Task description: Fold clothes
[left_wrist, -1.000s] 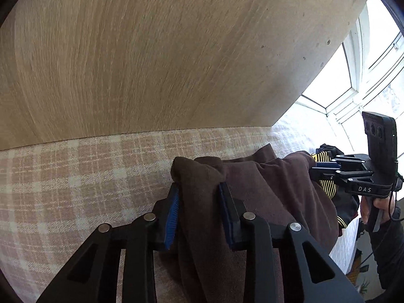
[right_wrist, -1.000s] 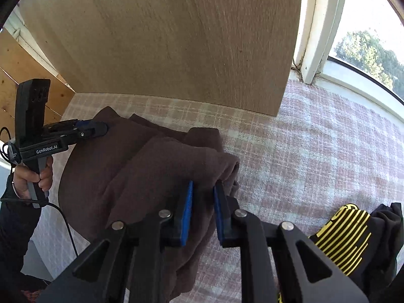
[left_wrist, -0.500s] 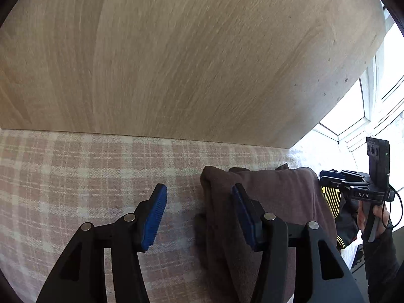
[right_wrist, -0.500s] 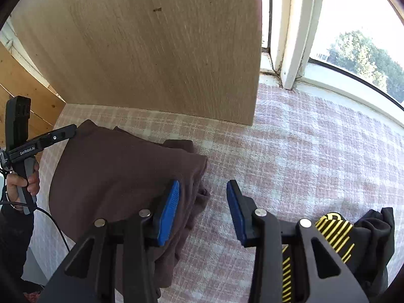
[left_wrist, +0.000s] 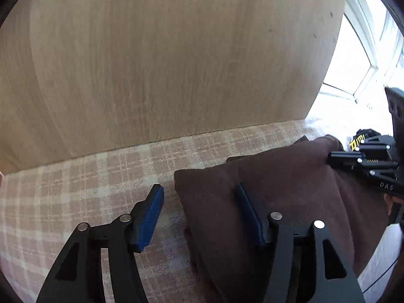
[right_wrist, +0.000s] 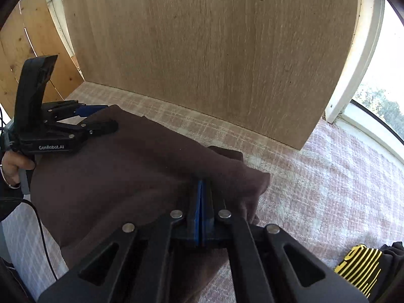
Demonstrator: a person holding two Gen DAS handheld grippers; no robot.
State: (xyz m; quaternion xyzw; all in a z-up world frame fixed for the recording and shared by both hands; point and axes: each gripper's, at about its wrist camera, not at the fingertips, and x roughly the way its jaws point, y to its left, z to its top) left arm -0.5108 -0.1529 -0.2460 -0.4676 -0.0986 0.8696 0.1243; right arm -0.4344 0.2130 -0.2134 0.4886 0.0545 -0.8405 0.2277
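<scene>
A brown garment (left_wrist: pixel 290 189) (right_wrist: pixel 126 176) lies folded on the plaid bed cover (left_wrist: pixel 75 189). My left gripper (left_wrist: pixel 199 188) (right_wrist: pixel 108 116) is at its left edge with the jaws opening. The cloth's corner lies between the pads untouched, and the right finger (left_wrist: pixel 248 212) hangs over the fabric. My right gripper (right_wrist: pixel 200 181) (left_wrist: pixel 330 156) is shut at the garment's right corner. Its blue pads meet along their visible length and the tips press into the cloth. No fabric shows between the pads.
A wooden headboard (right_wrist: pixel 202 50) rises right behind the garment. A black garment with yellow stripes (right_wrist: pixel 361 265) (left_wrist: pixel 356 142) lies at the right. A window frame (right_wrist: pixel 353 75) stands at the far right. A hand (right_wrist: pixel 12 164) and a cable (right_wrist: pixel 43 227) are at the left.
Both grippers let go of the raised brown garment, which now lies flat. The left jaws spread wider at its edge. The right jaws opened, then shut again low on its corner.
</scene>
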